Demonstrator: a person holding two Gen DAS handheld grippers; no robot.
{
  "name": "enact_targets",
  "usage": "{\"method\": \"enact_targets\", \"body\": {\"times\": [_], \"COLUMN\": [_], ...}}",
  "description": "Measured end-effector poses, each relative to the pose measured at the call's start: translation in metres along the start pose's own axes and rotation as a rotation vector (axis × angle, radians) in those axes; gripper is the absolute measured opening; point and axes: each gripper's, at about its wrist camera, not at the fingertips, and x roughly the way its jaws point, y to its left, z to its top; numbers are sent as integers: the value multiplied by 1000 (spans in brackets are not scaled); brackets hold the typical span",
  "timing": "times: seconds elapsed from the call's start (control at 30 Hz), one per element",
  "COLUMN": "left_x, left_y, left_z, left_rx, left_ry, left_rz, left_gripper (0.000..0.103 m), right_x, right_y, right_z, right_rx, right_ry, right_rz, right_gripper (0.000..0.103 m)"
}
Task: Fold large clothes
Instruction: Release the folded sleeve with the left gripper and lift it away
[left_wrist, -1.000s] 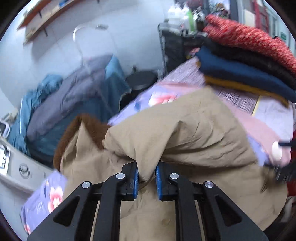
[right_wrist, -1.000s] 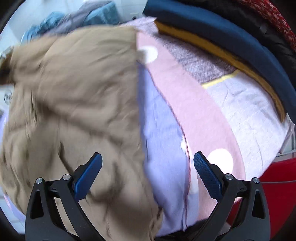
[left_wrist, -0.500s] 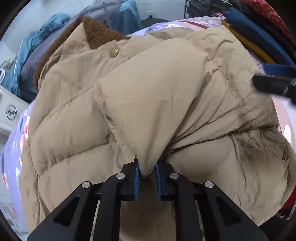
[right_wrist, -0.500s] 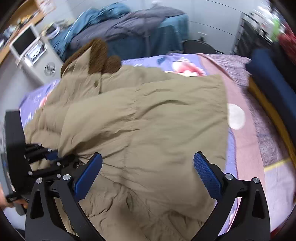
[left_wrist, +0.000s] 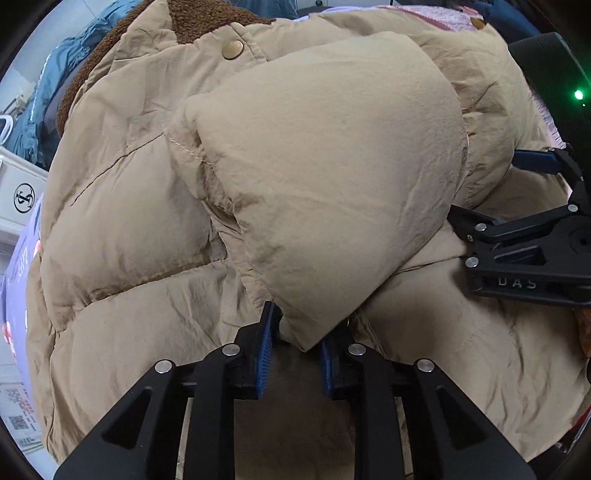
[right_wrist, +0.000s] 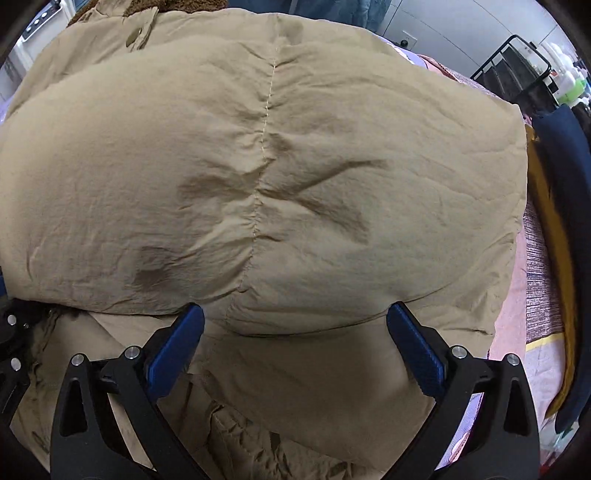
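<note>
Loosening its pinch, the left tool (left_wrist: 295, 349) now has its jaws opening around the corner of the folded-over sleeve (left_wrist: 325, 177) of the tan puffer jacket (left_wrist: 122, 229); a second ago that corner was clamped tight and carried up in the air above the bed, with the jacket bunched beneath it. Since then the corner has come down and the sleeve lies draped across the jacket's quilted body, its tip still sitting between the blue pads (left_wrist: 265, 350), though they no longer seem to press on it. The jacket itself rests spread on the bed, over a lilac floral sheet (left_wrist: 22, 266), with its brown fleece collar (left_wrist: 199, 18) at the far end and a brass snap (left_wrist: 232, 50) showing near it. The right tool (right_wrist: 295, 350) has swung in from over the pink and lilac bedding to hang just above the near edge of the folded panel (right_wrist: 258, 184), jaws spread wide and holding nothing. Judging from this, one sleeve fold has just been laid down and is being released, so the fold is only partly done; the puffy filling may spring the sleeve back up once freed, and the right tool seems well placed to press or catch it.
</note>
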Motion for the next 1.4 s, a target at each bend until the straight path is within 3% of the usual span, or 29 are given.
{"method": "enact_targets", "body": {"times": [0.23, 0.33, 0.37, 0.4, 0.53, 0.67, 0.83, 1.0, 1.07, 1.13, 1.23, 1.4], "left_x": [3, -11, -17, -27, -52, -68, -88, -92, -93, -101, -104, -79], "left_y": [-6, 7, 13, 22, 61, 98, 160, 221, 237, 256, 284, 327], "left_z": [9, 2, 0, -5, -28, -62, -108, -179, -197, -220, -254, -326], "left_rx": [12, -27, -44, -78, -203, -331, -593, -906, -1009, -1130, -1278, -1551], "left_ry": [26, 7, -14, -49, -110, -140, -181, -282, -302, -316, -375, -295], "left_rz": [22, 41, 32, -8, -75, -87, -95, -317, -363, -309, -281, -102], "left_gripper": [25, 49, 65, 74, 76, 77, 77, 67, 67, 77, 79, 79], "right_x": [-1, -13, -20, -30, -63, -81, -98, -107, -111, -117, -120, -122], "right_y": [6, 11, 9, 7, -5, -8, -9, 1, 5, 11, 14, 21], "right_z": [-2, -8, -9, -12, -32, -51, -64, -65, -62, -61, -58, -58], "right_rx": [-2, 3, 12, 27, 109, 147, 143, 118, 105, 98, 92, 65], "right_ry": [4, 29, 22, -6, -96, -116, -108, -111, -120, -129, -134, -124], "right_rz": [-26, -22, -15, -2, 54, 100, 154, 192, 199, 205, 211, 208], "right_gripper": [98, 98, 98, 98, 98, 98, 98, 98, 98, 98, 98, 98]}}
